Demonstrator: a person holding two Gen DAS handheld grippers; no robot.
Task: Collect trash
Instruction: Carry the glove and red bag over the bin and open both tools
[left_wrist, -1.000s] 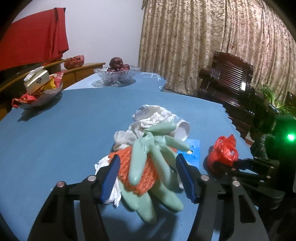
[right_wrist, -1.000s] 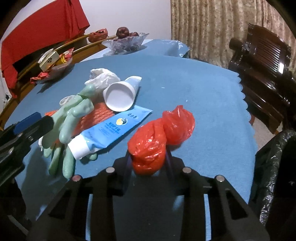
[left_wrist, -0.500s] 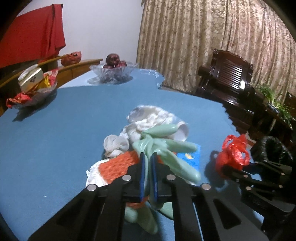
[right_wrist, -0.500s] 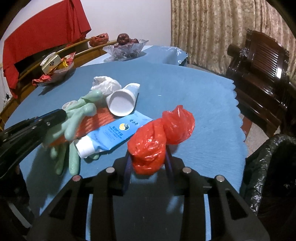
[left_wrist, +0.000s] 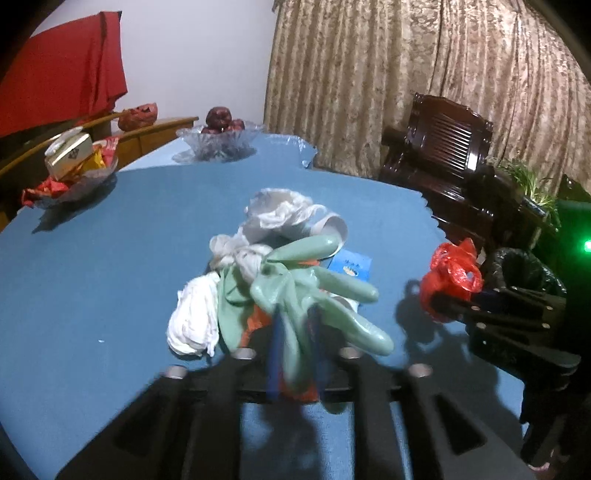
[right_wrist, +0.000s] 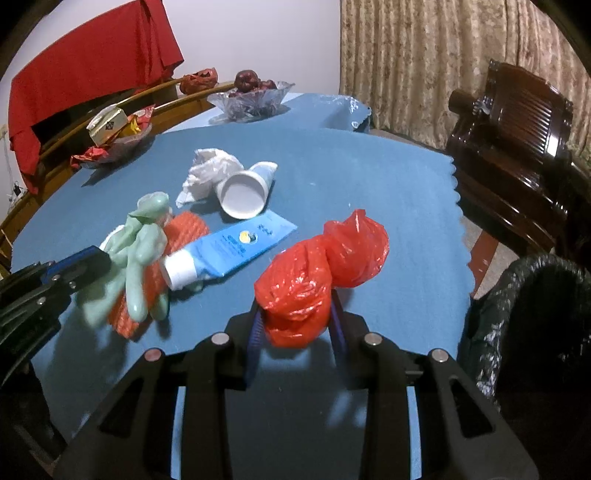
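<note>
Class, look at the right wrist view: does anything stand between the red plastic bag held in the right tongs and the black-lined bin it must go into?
Nothing visible does. The right tongs grip the red plastic bag above the blue tablecloth, and the black-lined bin stands just past the table edge to the right, with only open space between them.

Two matching black hand-held grippers, both with blue finger pads.

The left gripper (left_wrist: 295, 354) has a matte black frame of angular arms with triangular cut-outs, round silver screw heads at the joints, and slim blue pads inside its fingers. The right gripper (right_wrist: 297, 325) is built alike: black arms, four silver screws in a row, and ribbed blue pads.
</note>
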